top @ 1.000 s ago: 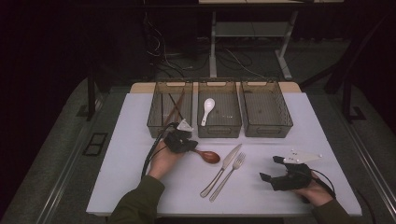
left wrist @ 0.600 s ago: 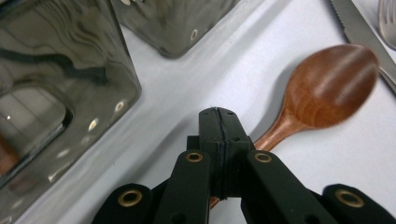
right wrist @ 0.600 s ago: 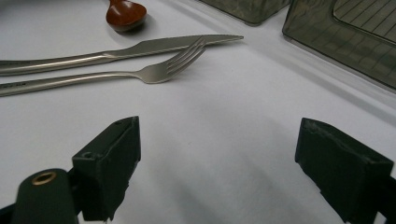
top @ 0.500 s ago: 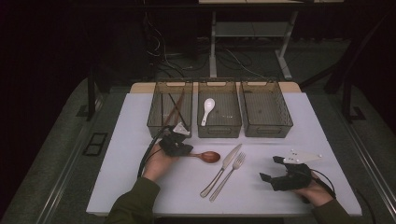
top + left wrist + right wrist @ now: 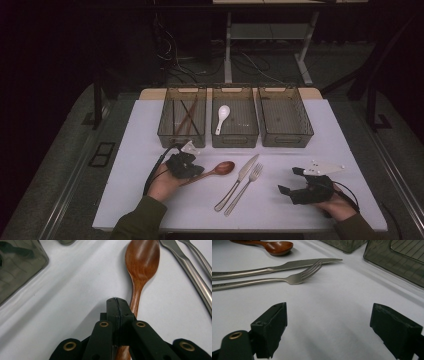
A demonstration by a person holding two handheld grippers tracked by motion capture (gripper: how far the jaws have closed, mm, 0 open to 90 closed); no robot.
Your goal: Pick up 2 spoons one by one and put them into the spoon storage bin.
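Left tongs (image 5: 184,165) clenched tight, tips pressed flat together with nothing between them. Wooden spoon (image 5: 220,169) lying on the white table (image 5: 350,165), near the front of the middle bin (image 5: 235,144) and just left of the knife (image 5: 241,177) and fork (image 5: 246,184). In the left gripper view, spoon handle (image 5: 135,302) running under the closed tips (image 5: 117,302) and a bit to one side; hard to tell if touching. Right tongs (image 5: 291,181) released, jaws wide apart, resting low over bare table (image 5: 329,322), well apart from the spoon.

Looks like a sorting job, with the brown spoon next. To do it well:
- Open the left tongs first. Closed tips can only push the spoon around.
- Put one tip on each side of the thin handle, not the round bowl.
- Go low, right down to the table, then squeeze gently.
- Grab near the middle of the handle so it does not tip.
- Lift straight up and stay away from the knife and fork.
- Probably best dropped beside the white spoon (image 5: 222,117) in the middle bin, not with the dark sticks (image 5: 186,116) in the left bin (image 5: 165,135).

Changes from a second ago: left hand slid back toward the near edge of the table, away from the bins. Spoon handle swung that way too, while the spoon's round end kept about the same spot. Left tongs clenched the whole time. Right hand and the knife and fork just as before.
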